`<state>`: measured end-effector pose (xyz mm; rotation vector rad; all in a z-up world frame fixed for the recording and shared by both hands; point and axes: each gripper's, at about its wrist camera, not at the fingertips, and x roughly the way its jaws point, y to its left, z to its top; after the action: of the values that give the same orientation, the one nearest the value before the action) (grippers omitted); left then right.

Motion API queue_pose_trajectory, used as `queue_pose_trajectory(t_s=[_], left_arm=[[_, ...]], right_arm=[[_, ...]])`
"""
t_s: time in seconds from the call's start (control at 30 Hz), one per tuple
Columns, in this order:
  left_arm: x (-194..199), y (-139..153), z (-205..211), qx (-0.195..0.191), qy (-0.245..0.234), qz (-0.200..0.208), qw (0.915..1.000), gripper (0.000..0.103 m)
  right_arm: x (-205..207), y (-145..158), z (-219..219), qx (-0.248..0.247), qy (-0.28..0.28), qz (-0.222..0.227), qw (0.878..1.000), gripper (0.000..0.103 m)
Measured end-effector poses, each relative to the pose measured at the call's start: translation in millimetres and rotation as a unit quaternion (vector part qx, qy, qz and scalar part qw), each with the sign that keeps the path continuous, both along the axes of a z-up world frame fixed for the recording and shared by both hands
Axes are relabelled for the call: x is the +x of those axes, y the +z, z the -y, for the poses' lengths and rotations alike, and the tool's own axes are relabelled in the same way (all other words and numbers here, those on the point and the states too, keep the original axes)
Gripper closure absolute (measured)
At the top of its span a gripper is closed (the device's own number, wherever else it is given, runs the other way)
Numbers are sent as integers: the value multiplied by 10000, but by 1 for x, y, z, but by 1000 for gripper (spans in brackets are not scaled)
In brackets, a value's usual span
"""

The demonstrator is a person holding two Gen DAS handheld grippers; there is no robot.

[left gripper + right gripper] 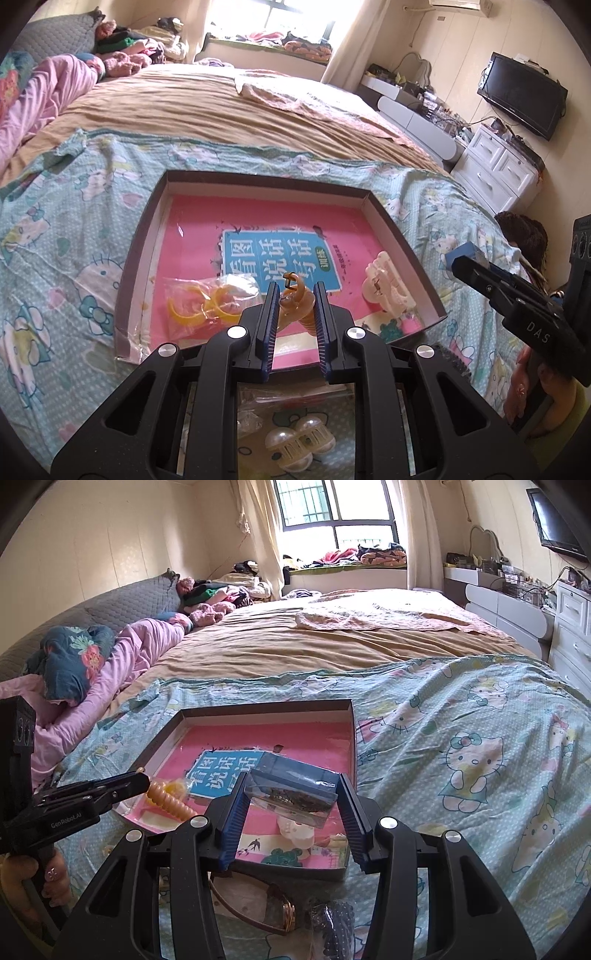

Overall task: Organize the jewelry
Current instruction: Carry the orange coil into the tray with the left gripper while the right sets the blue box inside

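While both tools hung over the shallow dark-walled cardboard tray (402,236) lined with a pink picture book, the job looked to be mid-delivery: two pieces were being carried in at once. The left gripper (295,295) had its blue-ribbed fingers drawn in on an amber ridged plastic hair clip (295,299), its hooked tip poking up between them, poised above the tray's near edge. The right gripper (291,794) stood wider, its jaws pressed against the ends of a small clear plastic box with a dark blue card (295,786), some dark ornament inside it, held over the tray's near right part. Already lying in the tray were a clear bag of yellow hoop pieces (201,302) on the left and a cream claw clip (388,284) on the right. Next, I'd judge, each tool needed lowering to a bare patch of pink and easing apart, clear of those two. Brown sunglasses (258,904) and a dark beaded piece (332,923) waited outside, on the mint cartoon-cat bedsheet (461,738). Beyond it lay a tan blanket (277,646), a bright window (332,517) and white drawers (498,166).
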<state>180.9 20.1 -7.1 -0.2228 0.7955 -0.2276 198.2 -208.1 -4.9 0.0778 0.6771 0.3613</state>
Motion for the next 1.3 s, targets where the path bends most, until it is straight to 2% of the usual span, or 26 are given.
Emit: queue_pose_trajectory(t_s=[0.97,1.3], left_arm=[[19,-30,-17,127,44,-480,9988,91],[24,-35,-25,54,79,-526,9986,91]], right_arm=[[16,-42,-19,-413,-78,-665,9969,57],[20,-45,-26,-467,-34,-650,9968,57]])
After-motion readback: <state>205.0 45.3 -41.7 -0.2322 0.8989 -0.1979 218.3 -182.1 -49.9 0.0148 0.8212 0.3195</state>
